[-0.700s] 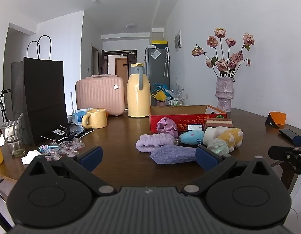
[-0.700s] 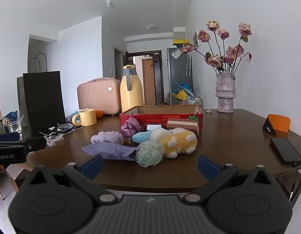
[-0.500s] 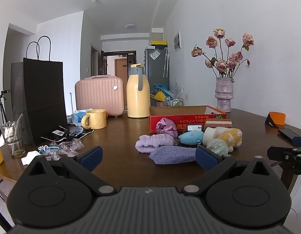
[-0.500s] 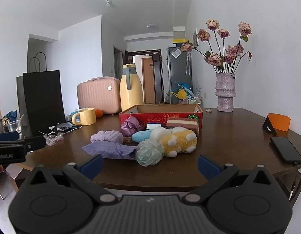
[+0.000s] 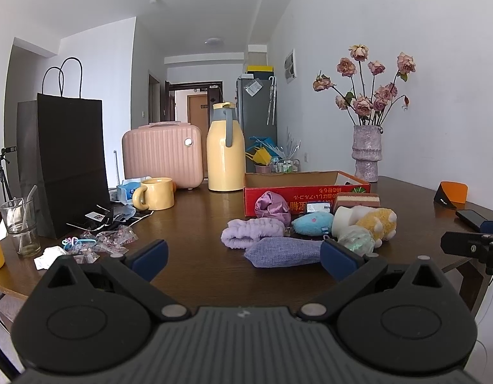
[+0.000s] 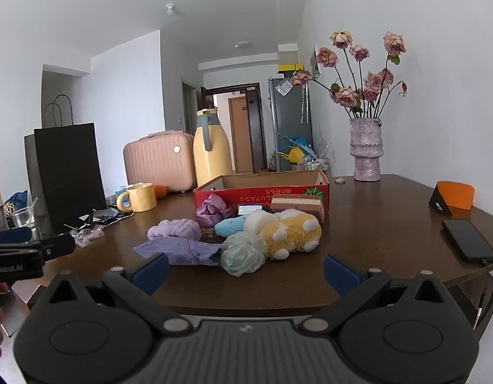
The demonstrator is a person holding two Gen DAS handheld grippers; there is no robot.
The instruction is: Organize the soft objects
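Both grippers gape wide, short of the table (image 6: pixel 374 230) edge.

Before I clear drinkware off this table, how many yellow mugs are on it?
1. The yellow mug stands left of the red box, in front of the pink case. Others may hide behind the black bag.

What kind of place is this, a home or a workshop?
Most likely a lived-in flat. A wooden dining table holds a vase of dried roses and a yellow thermos jug, and a grey fridge stands by the hallway behind.
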